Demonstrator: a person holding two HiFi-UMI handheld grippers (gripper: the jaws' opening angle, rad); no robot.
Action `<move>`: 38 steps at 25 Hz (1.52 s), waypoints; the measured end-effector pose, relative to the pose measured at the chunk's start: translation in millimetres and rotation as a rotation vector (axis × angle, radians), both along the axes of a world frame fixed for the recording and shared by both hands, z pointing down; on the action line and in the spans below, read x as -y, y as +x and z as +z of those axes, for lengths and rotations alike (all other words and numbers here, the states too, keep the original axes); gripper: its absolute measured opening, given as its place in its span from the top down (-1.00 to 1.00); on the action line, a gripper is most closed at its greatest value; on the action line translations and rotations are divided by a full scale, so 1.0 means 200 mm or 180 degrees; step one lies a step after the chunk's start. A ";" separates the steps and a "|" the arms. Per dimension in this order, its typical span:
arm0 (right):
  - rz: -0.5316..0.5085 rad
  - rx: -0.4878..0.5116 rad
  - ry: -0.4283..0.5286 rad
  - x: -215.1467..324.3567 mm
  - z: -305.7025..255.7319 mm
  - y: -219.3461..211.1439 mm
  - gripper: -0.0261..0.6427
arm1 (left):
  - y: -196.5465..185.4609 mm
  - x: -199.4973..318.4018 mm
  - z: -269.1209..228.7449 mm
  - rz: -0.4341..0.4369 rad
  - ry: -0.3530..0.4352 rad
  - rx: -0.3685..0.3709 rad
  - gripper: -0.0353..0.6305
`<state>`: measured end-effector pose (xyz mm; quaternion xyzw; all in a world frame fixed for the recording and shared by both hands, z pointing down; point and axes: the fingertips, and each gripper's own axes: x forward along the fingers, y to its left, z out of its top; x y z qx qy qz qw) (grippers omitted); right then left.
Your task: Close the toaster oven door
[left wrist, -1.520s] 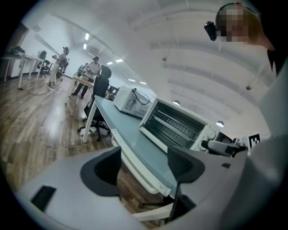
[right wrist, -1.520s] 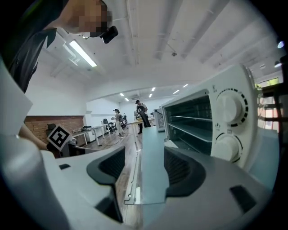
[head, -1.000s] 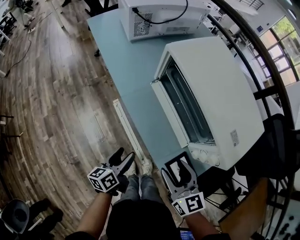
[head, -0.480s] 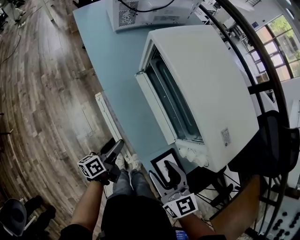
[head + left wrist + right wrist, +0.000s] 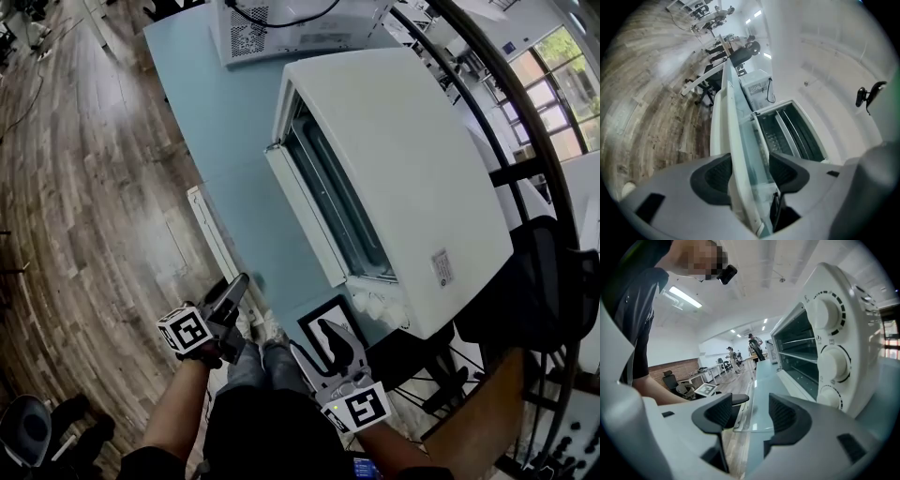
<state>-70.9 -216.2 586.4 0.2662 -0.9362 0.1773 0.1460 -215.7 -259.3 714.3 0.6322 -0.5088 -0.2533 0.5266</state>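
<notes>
Head view: toaster oven point(image 5: 403, 178) on blue table point(image 5: 216, 112), door point(image 5: 305, 216) open; L gripper point(image 5: 236, 292) & R gripper point(image 5: 311, 339) near, off it.
Left gripper view: L gripper jaws closing, nothing pinched; table edge thru gap.
Right gripper view: R gripper jaws apart, empty; oven knobs point(image 5: 827, 315) right.

A pale blue flat-topped table point(image 5: 225, 131) stands on a brown wood-plank floor point(image 5: 94, 187) and carries 2 appliances and 1 card. A white box-shaped toaster oven point(image 5: 412, 178) sits along the right side of the top, its door hanging open over bare blue surface. At the far end, apart from it, stands a white boxy appliance with a vented back point(image 5: 300, 28), a black cable point(image 5: 281, 19) looping from it. A black-and-white square marker card point(image 5: 319, 323) lies flat at the near end, just beside the oven's knob corner.
</notes>
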 end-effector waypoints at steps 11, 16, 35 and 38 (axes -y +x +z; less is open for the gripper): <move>-0.0062 0.0060 0.0079 0.00 -0.07 -0.06 0.22 | -0.02 -0.02 -0.21 0.0127 0.0113 0.0089 0.31; -0.0100 0.0137 0.0097 0.00 -0.13 -0.12 0.22 | -0.01 -0.02 -0.34 0.0225 0.0177 0.0123 0.32; -0.0101 0.0399 -0.0204 0.02 -0.14 -0.23 0.25 | 0.07 0.09 -0.72 0.0611 0.0289 0.0436 0.49; -0.0069 0.0435 -0.0243 0.03 -0.15 -0.23 0.25 | 0.09 0.10 -0.76 0.0635 0.0275 0.0460 0.49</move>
